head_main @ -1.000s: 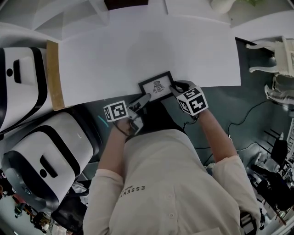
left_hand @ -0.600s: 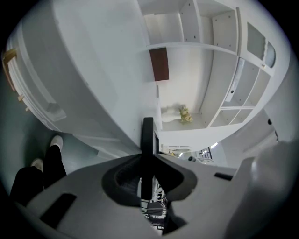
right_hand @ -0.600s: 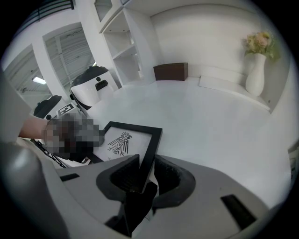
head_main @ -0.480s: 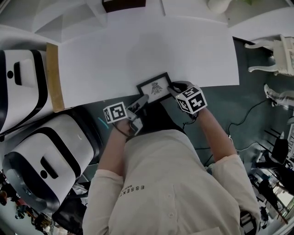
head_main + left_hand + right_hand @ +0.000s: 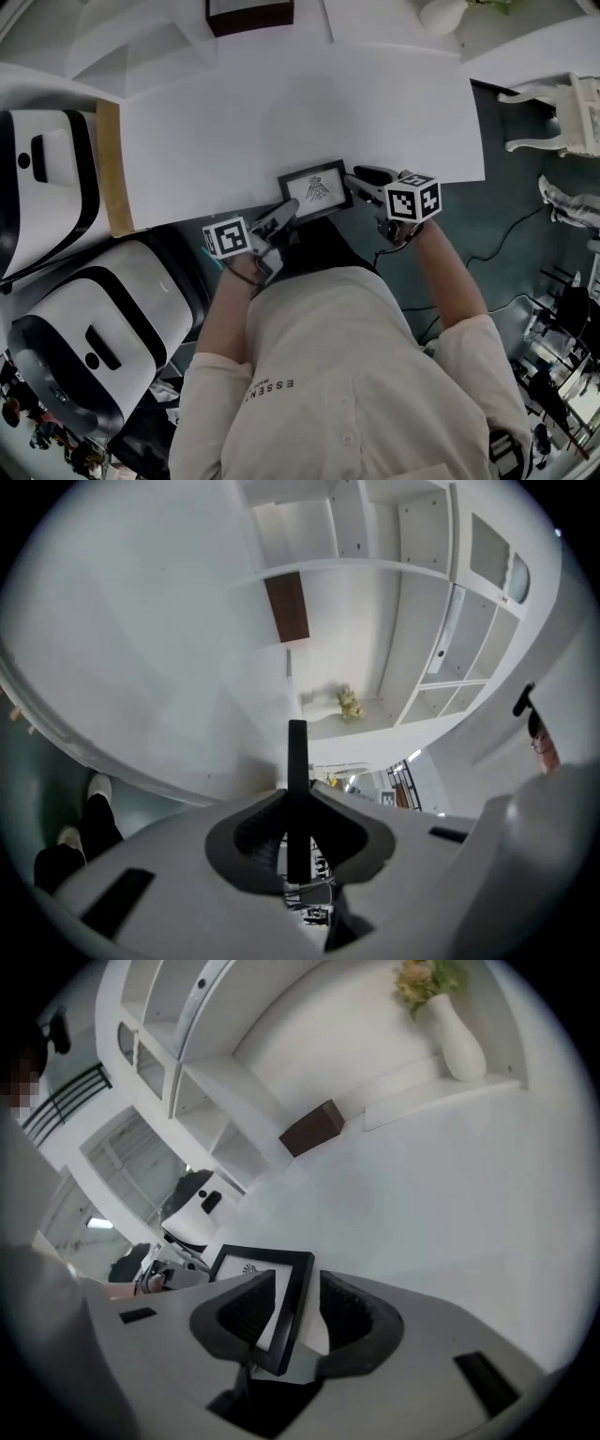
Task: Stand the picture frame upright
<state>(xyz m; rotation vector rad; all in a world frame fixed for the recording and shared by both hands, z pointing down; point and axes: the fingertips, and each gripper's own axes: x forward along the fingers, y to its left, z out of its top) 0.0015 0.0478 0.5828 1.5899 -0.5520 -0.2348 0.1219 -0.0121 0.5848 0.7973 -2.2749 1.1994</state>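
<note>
Left jaws: the left gripper (image 5: 297, 803) has just been closing; its jaws pinch the thin black edge of the picture frame (image 5: 297, 752), which is seen edge-on here.
Right jaws: the right gripper (image 5: 295, 1286) has just been opening; its jaws are spread with the frame's other side between them, and a gap shows at the right-hand pad.
Picture frame: black border, white mat, small dark drawing. In the head view it sits between the two grippers, just inside the desk's near edge, its face tipped toward the camera. Whether its lower edge rests on the desk cannot be told.
Marker cubes: one on each gripper, just in front of the person's torso.
Desk (image 5: 281, 103): white, broad, stretching away behind the frame.
Brown box (image 5: 312, 1129): at the desk's far edge.
Vase (image 5: 457, 1040): white, holding flowers, far right corner.
</note>
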